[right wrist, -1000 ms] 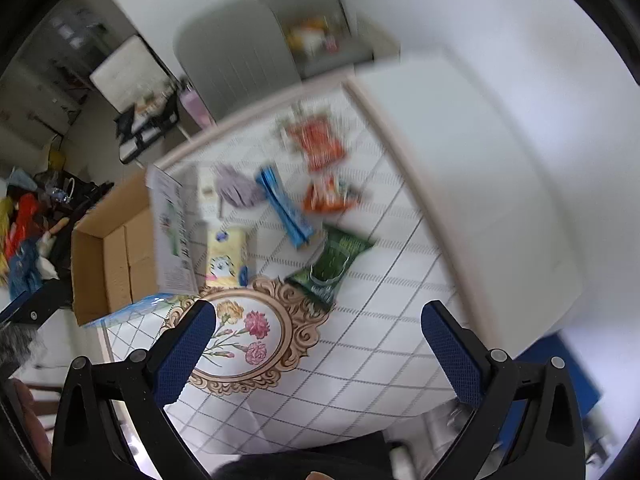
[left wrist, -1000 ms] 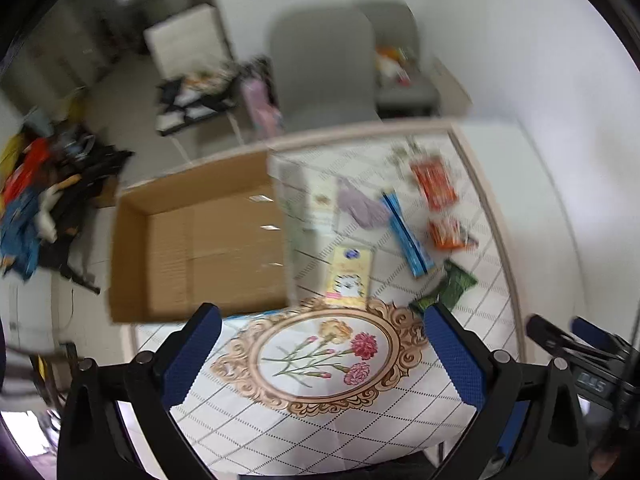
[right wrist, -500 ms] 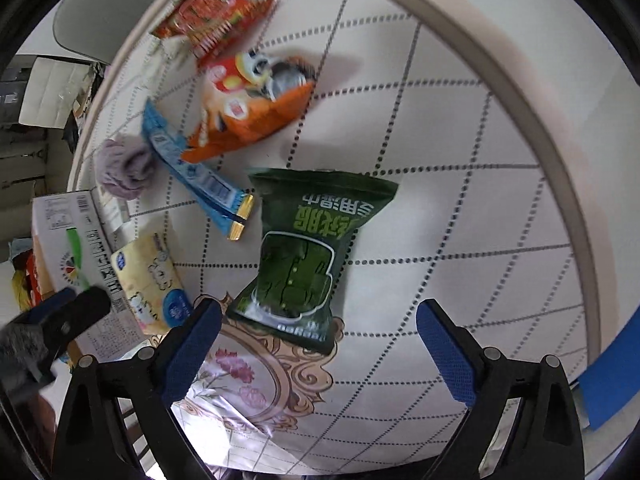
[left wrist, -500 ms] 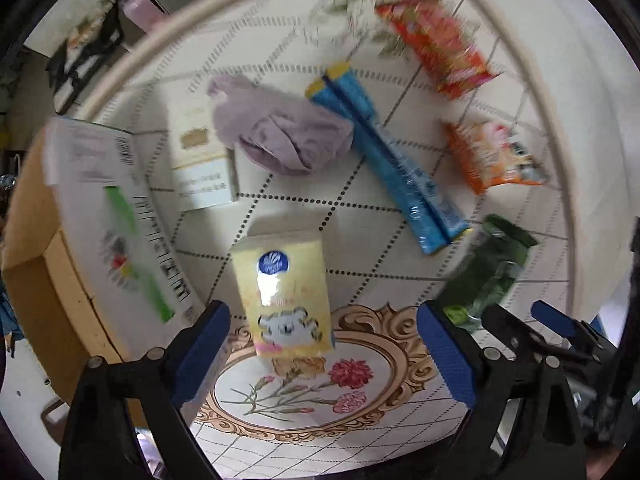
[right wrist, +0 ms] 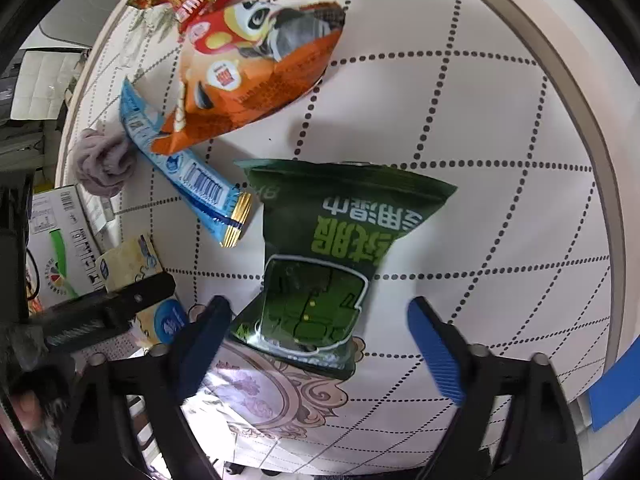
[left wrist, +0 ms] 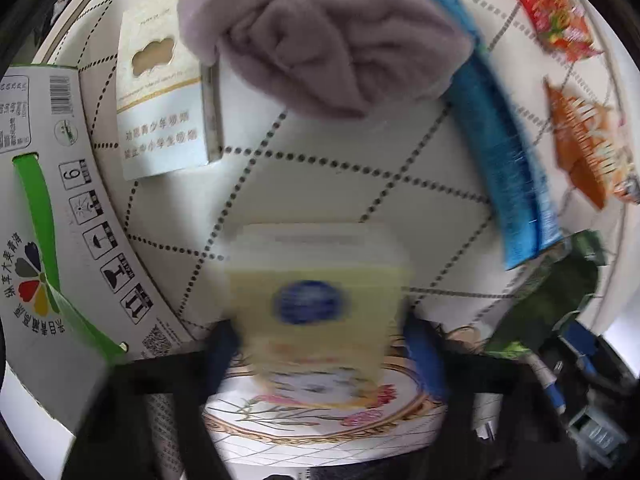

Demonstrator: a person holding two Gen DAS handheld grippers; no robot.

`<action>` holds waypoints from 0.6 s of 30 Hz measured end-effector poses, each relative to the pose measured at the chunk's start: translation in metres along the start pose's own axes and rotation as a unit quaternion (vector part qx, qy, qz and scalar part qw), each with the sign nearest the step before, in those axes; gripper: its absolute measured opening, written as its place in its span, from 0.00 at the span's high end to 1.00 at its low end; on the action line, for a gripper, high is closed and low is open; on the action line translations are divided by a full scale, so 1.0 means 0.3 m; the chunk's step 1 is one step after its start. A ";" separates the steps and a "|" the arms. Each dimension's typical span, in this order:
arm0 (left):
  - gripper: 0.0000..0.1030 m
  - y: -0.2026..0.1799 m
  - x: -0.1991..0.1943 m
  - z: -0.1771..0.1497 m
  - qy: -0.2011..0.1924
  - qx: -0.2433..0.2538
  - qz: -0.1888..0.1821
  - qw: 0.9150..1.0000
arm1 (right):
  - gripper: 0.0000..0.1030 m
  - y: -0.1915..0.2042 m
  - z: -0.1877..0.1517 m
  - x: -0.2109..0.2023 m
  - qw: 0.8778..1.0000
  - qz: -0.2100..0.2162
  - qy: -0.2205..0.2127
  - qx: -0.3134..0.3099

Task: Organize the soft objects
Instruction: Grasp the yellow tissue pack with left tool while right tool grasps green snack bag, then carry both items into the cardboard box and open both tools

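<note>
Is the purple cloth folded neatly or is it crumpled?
Crumpled: the purple cloth lies bunched in irregular folds on the table, with no flat edges.

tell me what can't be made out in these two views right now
- Left wrist view: yellow tissue pack is motion-blurred; its print is unreadable, as is pad contact by the left gripper.
- Right wrist view: green wipes pack lies between the right gripper fingers; contact is unclear.

cloth [left wrist: 320, 40] behind tissue pack [left wrist: 316, 296]
</note>
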State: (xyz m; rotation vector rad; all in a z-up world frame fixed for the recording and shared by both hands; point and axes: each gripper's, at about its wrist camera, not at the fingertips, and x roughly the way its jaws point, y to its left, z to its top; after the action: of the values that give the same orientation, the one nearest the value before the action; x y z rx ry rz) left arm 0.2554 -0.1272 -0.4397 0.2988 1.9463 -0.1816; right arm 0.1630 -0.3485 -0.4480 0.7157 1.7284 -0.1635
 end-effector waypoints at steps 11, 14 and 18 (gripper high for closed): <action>0.42 0.033 -0.103 -0.165 -0.089 -0.042 -0.043 0.994 | 0.62 0.020 -0.052 -0.036 0.999 -0.018 -0.017 -0.029; 0.42 0.057 -0.191 -0.244 -0.123 -0.053 -0.062 0.989 | 0.63 0.041 -0.083 -0.105 0.998 -0.011 -0.030 -0.047; 0.42 0.116 -0.354 -0.375 -0.184 -0.075 -0.099 0.975 | 0.63 0.097 -0.135 -0.224 0.995 0.004 -0.053 -0.082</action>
State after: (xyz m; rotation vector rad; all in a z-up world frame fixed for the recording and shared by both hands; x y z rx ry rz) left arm 0.2046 -0.0773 -0.2980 -0.0303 1.6087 -0.2023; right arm 0.1526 -0.3312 -0.3668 0.5829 1.6160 -0.0512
